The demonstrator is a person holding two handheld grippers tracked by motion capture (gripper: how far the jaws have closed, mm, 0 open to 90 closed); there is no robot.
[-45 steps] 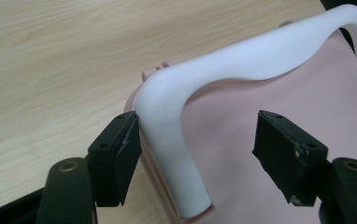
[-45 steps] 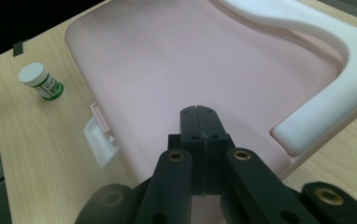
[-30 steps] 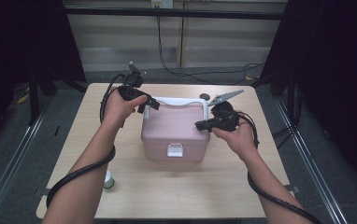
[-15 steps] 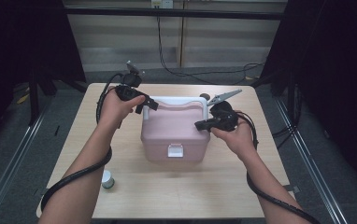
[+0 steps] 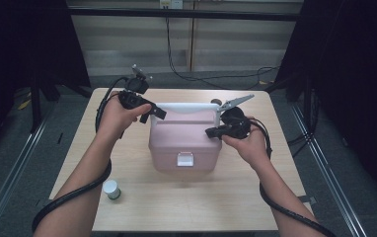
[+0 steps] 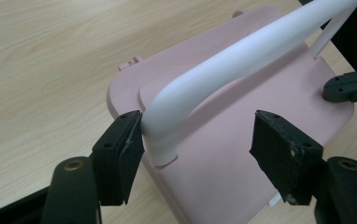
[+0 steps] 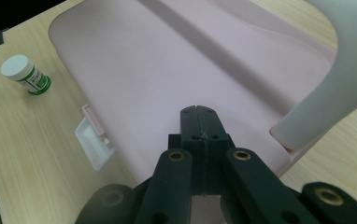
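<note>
My left hand (image 5: 115, 114) carries the left black two-jaw gripper (image 5: 149, 112) raised and angled toward the middle of the table, forearm reaching in from the lower left. Its jaws stand apart, one pad (image 6: 120, 156) touching a curved white bar while the other pad (image 6: 279, 151) is clear of it. My right hand (image 5: 248, 144) grips the right black two-jaw gripper (image 5: 212, 132) lower, pointing inward toward my left side. Its jaws are pressed fully together with nothing between them; the fingers (image 7: 200, 140) meet flat. Black cables trail along both forearms.

bottle (image 5: 111, 189) label: too small to read | handle (image 6: 242, 60) far end: cut off by edge
</note>
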